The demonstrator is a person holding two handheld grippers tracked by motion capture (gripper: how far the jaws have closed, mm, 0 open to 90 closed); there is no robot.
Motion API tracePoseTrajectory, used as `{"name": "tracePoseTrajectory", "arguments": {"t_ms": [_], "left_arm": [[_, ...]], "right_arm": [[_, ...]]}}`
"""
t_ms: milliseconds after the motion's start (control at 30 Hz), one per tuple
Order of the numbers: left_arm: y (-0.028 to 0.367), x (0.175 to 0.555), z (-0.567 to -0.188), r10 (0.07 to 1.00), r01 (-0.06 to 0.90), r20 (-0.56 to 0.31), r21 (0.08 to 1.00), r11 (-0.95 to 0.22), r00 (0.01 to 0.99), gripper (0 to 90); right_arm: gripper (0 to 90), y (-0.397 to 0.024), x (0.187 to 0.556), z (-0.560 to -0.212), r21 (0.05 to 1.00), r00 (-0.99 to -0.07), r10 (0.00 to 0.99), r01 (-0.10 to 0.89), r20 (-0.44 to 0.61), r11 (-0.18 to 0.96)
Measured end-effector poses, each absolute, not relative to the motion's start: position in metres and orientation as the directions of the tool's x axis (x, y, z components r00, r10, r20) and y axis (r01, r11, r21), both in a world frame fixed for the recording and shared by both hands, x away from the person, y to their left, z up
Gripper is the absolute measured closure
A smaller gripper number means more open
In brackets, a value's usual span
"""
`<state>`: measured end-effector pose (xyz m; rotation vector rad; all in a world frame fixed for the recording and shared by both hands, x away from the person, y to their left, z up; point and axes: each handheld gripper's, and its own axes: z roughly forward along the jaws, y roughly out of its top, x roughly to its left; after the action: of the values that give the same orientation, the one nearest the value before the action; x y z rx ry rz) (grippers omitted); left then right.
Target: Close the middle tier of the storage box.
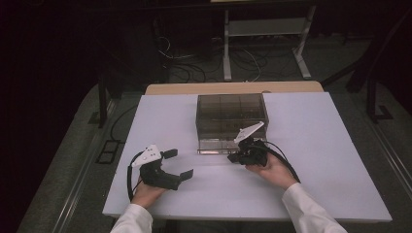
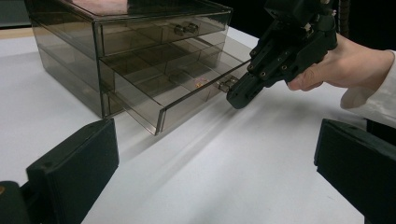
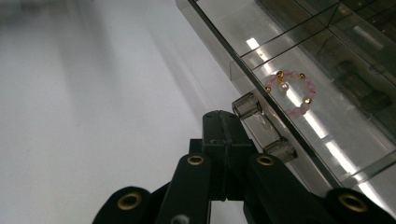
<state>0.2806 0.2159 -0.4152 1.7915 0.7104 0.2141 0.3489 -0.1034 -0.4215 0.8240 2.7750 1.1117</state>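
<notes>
My right tool [image 3: 224,126] looks matt black plastic with brass-coloured rivets. The drawer box [image 1: 231,116] is smoky, glossy clear plastic. Inside I see a bracelet [image 3: 290,93] of pink and gold beads. The surface [image 1: 316,145] looks smooth, matt white.

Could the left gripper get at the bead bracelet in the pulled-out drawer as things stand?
Probably yes: the drawer is pulled out with its top open over the bracelet, and the left gripper is open, though the right gripper by the handle crowds that side.

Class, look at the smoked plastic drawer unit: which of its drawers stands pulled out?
The middle drawer, pulled forward out of the drawer unit. The right gripper sits at its handle; the top drawer stays flush.
</notes>
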Motion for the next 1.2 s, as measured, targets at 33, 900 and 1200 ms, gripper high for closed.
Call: {"name": "tracePoseTrajectory", "arguments": {"t_ms": [33,900,1200], "left_arm": [[0.216,0.281,-0.415,0.563,0.358,-0.203,0.917,-0.178,0.801,0.0],[0.216,0.281,-0.415,0.564,0.357,-0.202,0.917,-0.178,0.801,0.0],[0.216,0.281,-0.415,0.563,0.357,-0.203,0.917,-0.177,0.801,0.0]], "right_arm": [[89.0,-0.104,0.349,-0.422,0.653,-0.858,0.49,0.462,0.156,0.6],[89.0,-0.107,0.359,-0.421,0.666,-0.847,0.507,0.471,0.159,0.578],[89.0,-0.107,0.363,-0.419,0.67,-0.844,0.513,0.474,0.159,0.571]]}}
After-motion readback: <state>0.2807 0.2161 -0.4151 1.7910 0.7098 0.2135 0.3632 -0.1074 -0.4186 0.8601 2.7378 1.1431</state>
